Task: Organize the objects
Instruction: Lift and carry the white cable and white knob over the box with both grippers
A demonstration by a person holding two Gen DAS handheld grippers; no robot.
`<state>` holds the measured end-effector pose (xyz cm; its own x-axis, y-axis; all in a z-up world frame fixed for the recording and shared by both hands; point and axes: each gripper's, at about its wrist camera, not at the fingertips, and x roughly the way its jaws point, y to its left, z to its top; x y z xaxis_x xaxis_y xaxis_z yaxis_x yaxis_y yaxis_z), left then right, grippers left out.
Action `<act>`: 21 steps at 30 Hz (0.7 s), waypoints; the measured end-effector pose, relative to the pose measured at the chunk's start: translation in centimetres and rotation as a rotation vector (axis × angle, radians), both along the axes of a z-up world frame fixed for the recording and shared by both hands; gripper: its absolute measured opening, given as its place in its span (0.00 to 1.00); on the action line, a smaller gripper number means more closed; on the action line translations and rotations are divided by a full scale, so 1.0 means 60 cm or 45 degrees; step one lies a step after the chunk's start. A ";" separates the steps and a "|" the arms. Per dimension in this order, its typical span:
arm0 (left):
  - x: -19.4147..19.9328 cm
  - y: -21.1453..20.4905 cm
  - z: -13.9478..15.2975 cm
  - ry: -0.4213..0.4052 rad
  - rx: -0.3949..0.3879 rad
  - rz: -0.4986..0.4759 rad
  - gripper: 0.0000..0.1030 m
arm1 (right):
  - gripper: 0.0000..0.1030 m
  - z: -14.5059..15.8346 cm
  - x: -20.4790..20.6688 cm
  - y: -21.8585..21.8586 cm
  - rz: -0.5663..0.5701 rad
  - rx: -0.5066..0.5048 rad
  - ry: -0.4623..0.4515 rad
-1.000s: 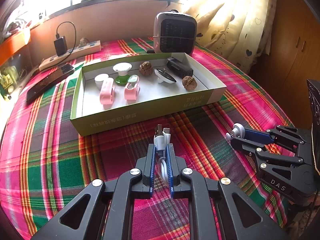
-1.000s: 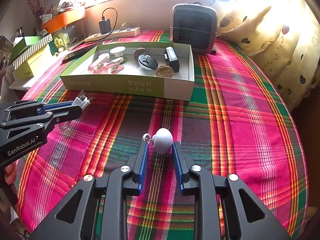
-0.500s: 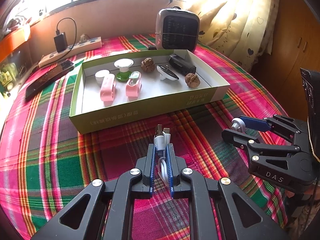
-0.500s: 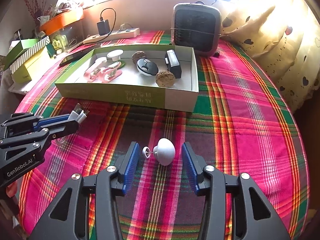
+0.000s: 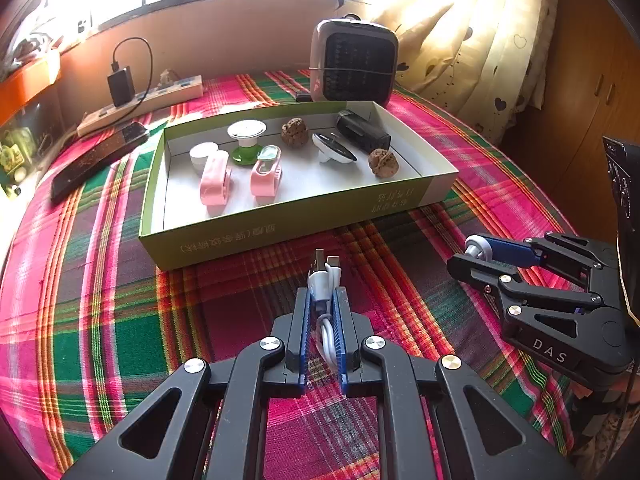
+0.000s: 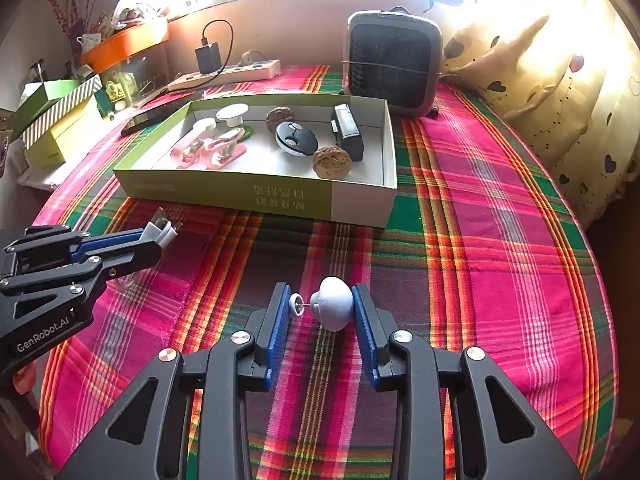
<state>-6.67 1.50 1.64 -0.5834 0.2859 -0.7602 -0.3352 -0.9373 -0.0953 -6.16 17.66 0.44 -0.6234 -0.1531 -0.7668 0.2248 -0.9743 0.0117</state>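
My left gripper (image 5: 322,296) is shut on a coiled white USB cable (image 5: 322,276), its plugs sticking out past the fingertips, just above the plaid cloth. The right wrist view shows that gripper (image 6: 154,246) and cable (image 6: 162,232) at the left. My right gripper (image 6: 320,306) is closing on a white mushroom-shaped knob (image 6: 334,306). One pad meets its dome and the other its small disc end. The left wrist view has the right gripper (image 5: 468,256) and the knob (image 5: 478,245) at the right. The shallow green box (image 5: 280,224) lies beyond both grippers.
The box (image 6: 224,192) holds pink clips (image 5: 216,178), two walnuts (image 5: 383,163), a black case (image 5: 362,132) and other small items. Behind it stand a heater (image 5: 354,66) and a power strip (image 5: 144,102). A dark flat device (image 5: 96,156) lies left; a curtain hangs right.
The right jaws spread apart around the knob, then came back in onto it; the knob now lies crosswise between the pads. The left gripper and its cable have not moved.
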 end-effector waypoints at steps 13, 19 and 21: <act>-0.006 -0.009 0.024 0.031 0.012 0.021 0.09 | 0.32 0.037 -0.008 -0.016 0.048 -0.047 0.065; -0.018 -0.019 0.040 0.057 0.018 0.038 0.09 | 0.32 0.055 -0.027 -0.025 0.065 -0.063 0.090; -0.024 -0.023 0.045 0.066 0.019 0.045 0.09 | 0.32 0.061 -0.035 -0.030 0.075 -0.064 0.100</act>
<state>-8.13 0.09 4.35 -0.6317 0.2754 -0.7247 -0.3066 -0.9473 -0.0927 -8.23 15.89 4.13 -0.6699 -0.2287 -0.7064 0.2841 -0.9579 0.0407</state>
